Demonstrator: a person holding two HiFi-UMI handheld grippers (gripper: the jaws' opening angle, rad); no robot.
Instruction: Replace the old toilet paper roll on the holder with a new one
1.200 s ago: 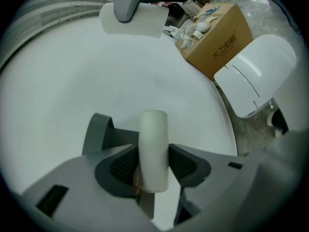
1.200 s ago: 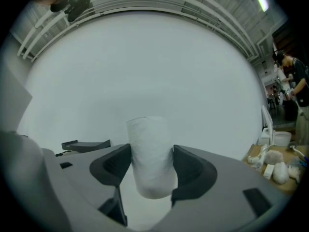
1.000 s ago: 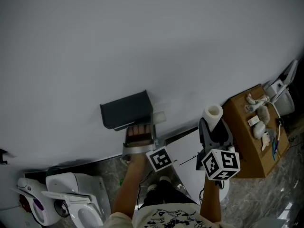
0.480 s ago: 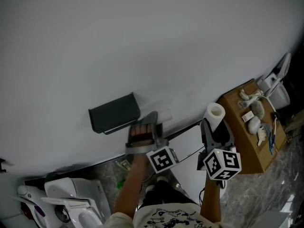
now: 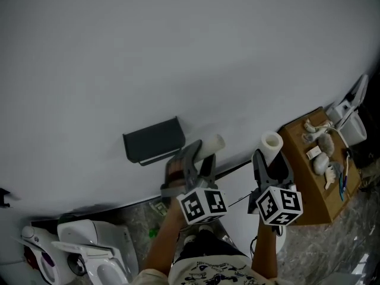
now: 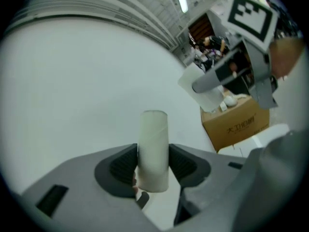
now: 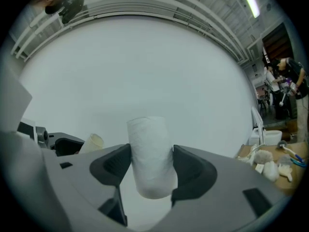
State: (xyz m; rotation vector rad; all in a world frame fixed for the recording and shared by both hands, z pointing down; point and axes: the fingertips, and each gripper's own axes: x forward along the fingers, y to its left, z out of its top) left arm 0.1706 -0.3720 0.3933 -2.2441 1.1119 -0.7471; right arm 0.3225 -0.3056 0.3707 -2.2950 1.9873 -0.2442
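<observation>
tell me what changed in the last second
The left gripper, shut on the tube, swung out from under the holder to the right and turned, drawing the tube clear of the holder's end. The right gripper stayed roughly where it was, shut on the new roll.

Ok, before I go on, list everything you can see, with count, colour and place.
holder: one, dark grey, on the wall, left of the left claw
cardboard tube: one, pale, bare, between the left claw's jaws
toilet paper roll: one, white, between the right claw's jaws
cardboard box: one, brown, far right
small items: several, pale, on top of the box
toilet: one, white, lower left
left claw: grey, shut on the tube
right claw: grey, shut on the roll
</observation>
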